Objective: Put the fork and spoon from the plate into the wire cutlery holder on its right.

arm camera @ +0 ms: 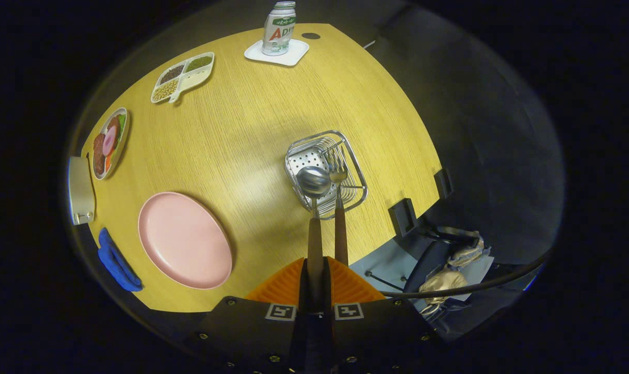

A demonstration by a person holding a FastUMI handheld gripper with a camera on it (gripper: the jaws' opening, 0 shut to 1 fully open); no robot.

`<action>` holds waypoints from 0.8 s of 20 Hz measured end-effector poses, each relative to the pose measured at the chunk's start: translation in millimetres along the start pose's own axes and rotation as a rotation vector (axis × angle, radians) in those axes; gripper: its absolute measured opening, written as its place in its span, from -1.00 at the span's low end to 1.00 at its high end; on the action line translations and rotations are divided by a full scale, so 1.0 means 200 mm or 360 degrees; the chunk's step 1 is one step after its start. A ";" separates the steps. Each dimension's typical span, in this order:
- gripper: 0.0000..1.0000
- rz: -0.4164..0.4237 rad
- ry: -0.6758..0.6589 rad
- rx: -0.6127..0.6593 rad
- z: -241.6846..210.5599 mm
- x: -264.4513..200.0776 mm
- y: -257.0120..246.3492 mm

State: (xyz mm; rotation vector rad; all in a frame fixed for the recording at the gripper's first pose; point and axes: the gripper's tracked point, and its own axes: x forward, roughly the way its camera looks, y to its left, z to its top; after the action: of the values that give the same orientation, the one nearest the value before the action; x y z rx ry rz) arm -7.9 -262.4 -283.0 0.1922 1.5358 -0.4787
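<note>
Wooden table (252,114), yellow-toned grain, rounded far edge, with a small dark round hole (310,36) near that edge. White square coaster (293,56) at the far side, bearing an upright white drink bottle (279,28) with a printed label. Divided white snack dish (183,77), its compartments holding dark, green and pale beans or seeds. Oval plate of mock food (110,143), slices in red, pink and green. Grey metal bracket (80,191) at the table edge beside that plate. Blue cloth (116,261) over the near edge. Two black clamps (422,200) on the opposite edge. Black cable (470,285) below, crossing crumpled tan material (444,280).
</note>
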 end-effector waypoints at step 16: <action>-0.18 0.0066 -0.0215 0.0035 0.08 -0.17 0.04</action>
State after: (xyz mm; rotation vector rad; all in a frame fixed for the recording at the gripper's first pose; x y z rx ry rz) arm 11.1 -256.0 -250.8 0.2043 1.3928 -0.4662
